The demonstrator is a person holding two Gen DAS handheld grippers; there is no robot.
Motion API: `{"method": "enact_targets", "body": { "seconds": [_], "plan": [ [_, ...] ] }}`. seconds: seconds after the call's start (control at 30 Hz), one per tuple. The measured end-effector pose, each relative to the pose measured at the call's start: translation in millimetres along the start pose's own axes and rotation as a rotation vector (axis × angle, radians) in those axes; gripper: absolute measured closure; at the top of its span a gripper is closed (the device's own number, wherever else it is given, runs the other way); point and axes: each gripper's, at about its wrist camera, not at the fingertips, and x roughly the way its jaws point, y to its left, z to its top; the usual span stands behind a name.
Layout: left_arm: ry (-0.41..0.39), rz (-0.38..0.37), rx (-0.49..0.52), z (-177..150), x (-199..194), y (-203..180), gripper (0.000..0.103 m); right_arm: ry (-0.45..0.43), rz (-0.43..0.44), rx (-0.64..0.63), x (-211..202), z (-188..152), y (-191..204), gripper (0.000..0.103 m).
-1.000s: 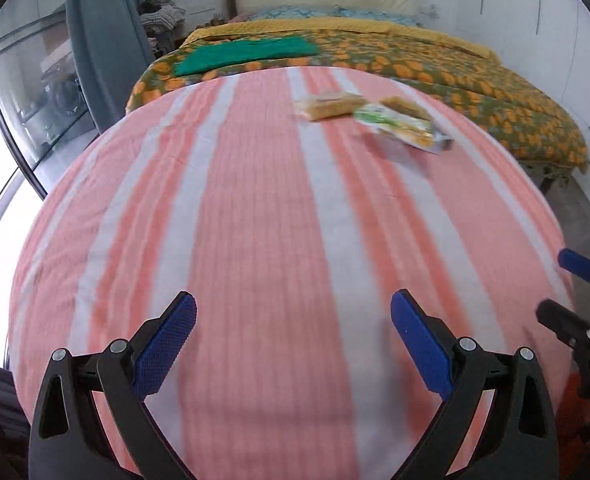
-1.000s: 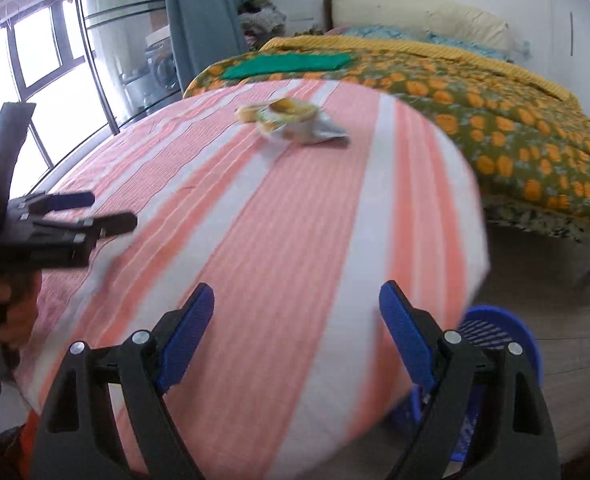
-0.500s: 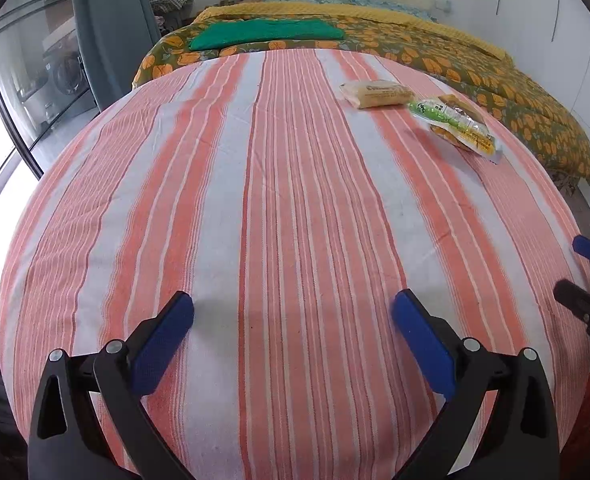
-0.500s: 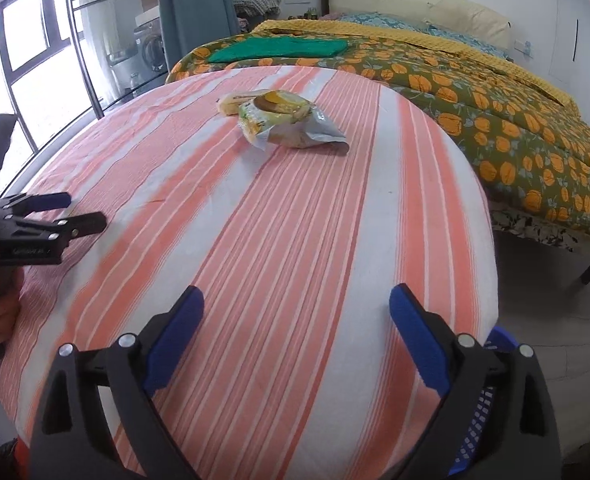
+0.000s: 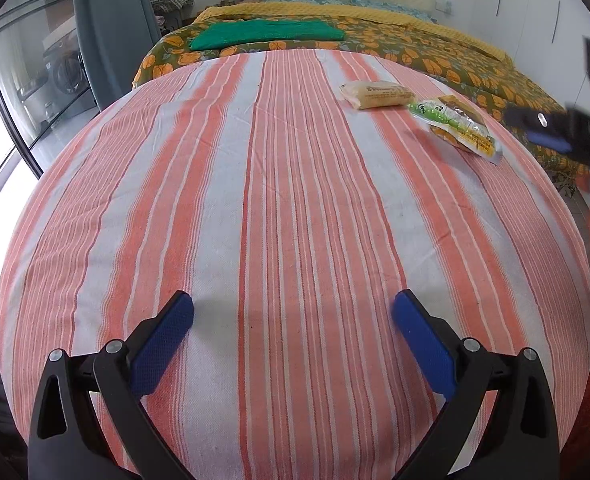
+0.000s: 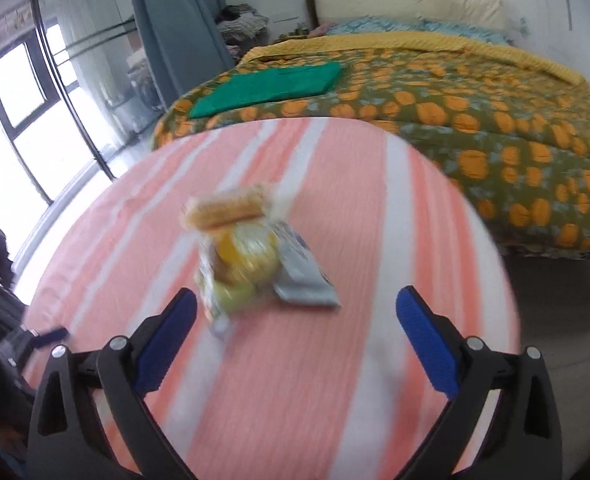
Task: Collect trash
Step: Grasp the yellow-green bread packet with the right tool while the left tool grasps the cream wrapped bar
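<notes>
Two snack wrappers [image 6: 251, 276] on striped cloth [image 5: 295, 220], touching.

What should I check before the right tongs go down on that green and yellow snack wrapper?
1. Right tongs open and empty: ok.
2. Green and yellow plastic snack wrapper ahead of the fingers, not yet between them: ok.
3. Tan rectangular biscuit packet apart from the wrapper: cannot tell in the blurred right view; the left view shows them nearly touching.
4. Left tongs open, well away from the trash: ok.
5. Image sharpness for aiming: not ok.
6. Striped orange and white cloth flat: ok.
</notes>
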Motion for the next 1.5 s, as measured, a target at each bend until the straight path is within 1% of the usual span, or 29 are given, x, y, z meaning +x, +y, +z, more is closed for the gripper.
{"method": "enact_targets", "body": {
  "seconds": [0.03, 0.1, 0.13, 0.23, 0.3, 0.33, 0.37, 0.4, 0.43, 0.47, 0.5, 0.57, 0.6, 0.7, 0.77, 0.83, 0.87, 0.93, 1.0, 1.1, 1.2, 1.3, 1.4, 1.5],
  "plan": [
    [0.0, 0.001, 0.0, 0.3, 0.2, 0.0, 0.005, 0.011, 0.03, 0.012, 8.0, 8.1, 0.6, 0.005],
    [0.0, 0.0, 0.0, 0.2, 0.2, 0.1, 0.004, 0.032, 0.035, -0.002, 24.0, 19.2, 5.2, 0.005],
    [0.0, 0.0, 0.0, 0.1, 0.2, 0.0, 0.005, 0.058, 0.037, -0.022, 33.7, 22.3, 8.1, 0.005],
    [0.0, 0.0, 0.0, 0.0, 0.2, 0.0, 0.004, 0.122, 0.001, -0.067, 54.0, 22.0, 12.8, 0.005],
    [0.0, 0.0, 0.0, 0.0, 0.2, 0.0, 0.004, 0.14, 0.0, -0.08, 56.7, 17.3, 12.7, 0.005],
    [0.0, 0.0, 0.0, -0.2, 0.2, -0.1, 0.004, 0.147, 0.009, -0.081, 56.6, 14.8, 13.0, 0.015],
    [0.0, 0.0, 0.0, -0.1, 0.3, 0.0, 0.004, 0.159, 0.015, -0.093, 55.2, 10.8, 14.2, 0.023],
    [0.0, 0.0, 0.0, -0.2, 0.3, 0.0, 0.004, 0.151, -0.008, -0.114, 52.4, 7.4, 16.4, 0.032],
    [0.0, 0.0, 0.0, -0.4, 0.2, -0.1, 0.004, 0.137, -0.01, -0.135, 45.5, 3.7, 18.8, 0.039],
    [0.0, 0.0, 0.0, -0.2, 0.3, 0.0, 0.004, 0.128, -0.012, -0.142, 37.9, 0.2, 20.4, 0.042],
    [0.0, 0.0, 0.0, -0.5, 0.2, -0.2, 0.005, 0.12, -0.041, -0.151, 29.2, -3.7, 22.1, 0.046],
    [0.0, 0.0, 0.0, -0.2, 0.4, 0.0, 0.004, 0.108, -0.101, -0.169, 16.4, -11.8, 26.7, 0.047],
    [0.0, 0.0, 0.0, -0.3, 0.4, 0.0, 0.004, 0.103, -0.119, -0.17, 6.4, -20.7, 30.0, 0.047],
    [0.0, 0.0, 0.0, -0.4, 0.5, -0.1, 0.004, 0.105, -0.115, -0.147, -5.3, -40.9, 36.5, 0.046],
    [0.0, 0.001, 0.001, -0.4, 0.5, -0.1, 0.004, 0.085, -0.138, -0.157, -7.3, -56.4, 43.8, 0.035],
    [0.0, 0.001, 0.001, -0.5, 0.5, 0.0, 0.004, 0.079, -0.151, -0.158, 1.1, -62.5, 46.9, 0.015],
    [0.0, 0.002, 0.0, 0.1, 0.3, -0.3, 0.004, 0.082, -0.147, -0.147, 3.5, -64.8, 46.8, 0.013],
    [0.0, 0.003, 0.001, 0.2, 0.5, -0.5, 0.005, 0.117, -0.153, -0.117, 13.0, -64.9, 44.0, 0.012],
    [0.0, 0.004, 0.001, -0.2, 0.5, -0.7, 0.005, 0.114, -0.16, -0.117, 14.3, -62.5, 46.1, 0.009],
    [0.0, 0.004, 0.0, 0.0, 0.7, -0.3, 0.005, 0.141, -0.186, -0.154, 20.5, -64.2, 52.4, 0.005],
    [0.0, -0.003, -0.002, -0.2, 0.3, 0.5, 0.004, 0.142, -0.184, -0.153, 21.2, -64.6, 51.7, 0.004],
    [0.006, -0.029, 0.014, 1.5, -0.2, 3.0, 0.004, 0.141, -0.185, -0.152, 21.1, -66.2, 51.8, 0.004],
    [0.003, -0.113, 0.059, 15.6, 3.4, 9.5, 0.004, 0.142, -0.186, -0.153, 22.5, -65.0, 51.9, 0.004],
    [-0.031, -0.111, 0.094, 41.3, 11.9, 14.9, 0.004, 0.142, -0.188, -0.153, 22.9, -64.6, 52.0, 0.004]
  ]
}}
